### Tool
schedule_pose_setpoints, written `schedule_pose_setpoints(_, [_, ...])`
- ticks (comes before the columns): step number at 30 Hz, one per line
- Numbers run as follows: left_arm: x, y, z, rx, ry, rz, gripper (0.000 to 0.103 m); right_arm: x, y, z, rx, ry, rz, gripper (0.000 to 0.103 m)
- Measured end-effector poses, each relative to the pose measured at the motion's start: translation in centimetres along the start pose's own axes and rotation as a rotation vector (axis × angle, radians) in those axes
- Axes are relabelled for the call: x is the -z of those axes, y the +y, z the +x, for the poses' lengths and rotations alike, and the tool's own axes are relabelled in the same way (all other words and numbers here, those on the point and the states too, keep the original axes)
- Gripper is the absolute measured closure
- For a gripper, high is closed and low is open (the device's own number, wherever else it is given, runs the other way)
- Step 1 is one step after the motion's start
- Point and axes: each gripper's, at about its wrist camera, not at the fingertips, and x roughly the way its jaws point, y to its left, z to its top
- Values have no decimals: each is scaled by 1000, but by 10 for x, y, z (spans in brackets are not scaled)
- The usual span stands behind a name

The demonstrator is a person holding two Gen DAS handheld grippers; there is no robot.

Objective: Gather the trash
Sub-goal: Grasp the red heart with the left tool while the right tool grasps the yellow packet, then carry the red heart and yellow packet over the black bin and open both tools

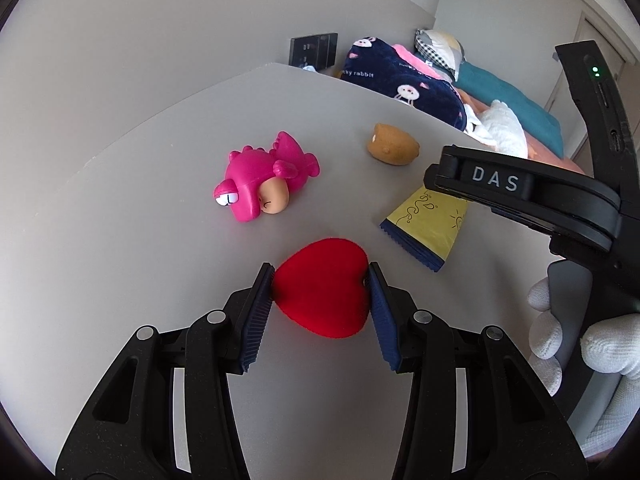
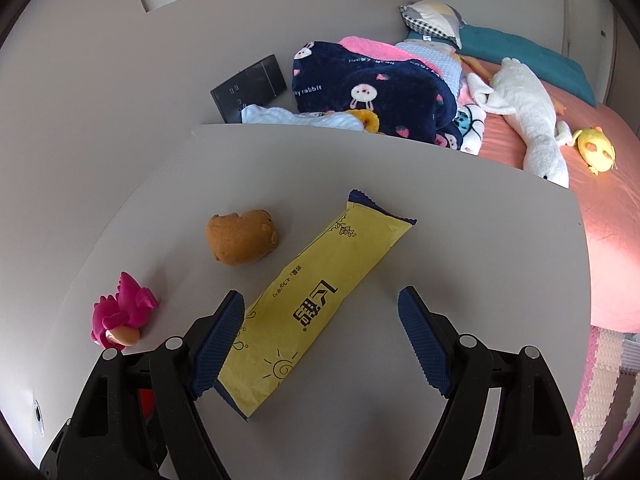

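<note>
Gripping red heart (image 1: pixel 322 292), left gripper (image 1: pixel 320 296); right gripper (image 2: pixel 320 344) spread, seemingly over yellow wrapper (image 2: pixel 316 300).

Soft daylight is brightening both sharp fisheye views, casting faint shadows on the table (image 2: pixel 460 248) while edges are bending, darkening.

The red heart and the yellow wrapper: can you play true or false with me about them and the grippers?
1. The left gripper is shut on the red heart. True.
2. The right gripper is squeezing the yellow wrapper. False: it is open, with the wrapper lying flat on the table between its fingers.
3. The pink dinosaur toy stands upright. False: it lies on its side.
4. The brown toy lies apart from the wrapper. True.
5. The white plush lies on the table. False: it lies on the bed.
</note>
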Motion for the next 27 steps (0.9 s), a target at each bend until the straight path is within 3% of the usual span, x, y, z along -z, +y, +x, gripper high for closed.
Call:
schedule_pose_setpoints(3, [0,3,1,6,3,-10,57,-1,4,3,34,6,-17,39])
schedule_pose_setpoints(4, [0,3,1,5,3,-11,57,-1,4,3,26,8,-22,51])
schedule_pose_setpoints(7, [0,3,1,4,3,-11,57,0,-1,1,-16,21,-10,74])
schedule_pose_setpoints(10, [-1,3,1,1,3,-11,57,3,-4,-6,-43,10,-15,86])
schedule_pose_setpoints(13, [-1,3,1,-10,-3,-17,57,7,-1,-14,-35,-4,-54,91])
schedule_pose_setpoints(27, [0,-10,-10,-30,-26,15,57,27,-12,-66,-38,-57,-143,91])
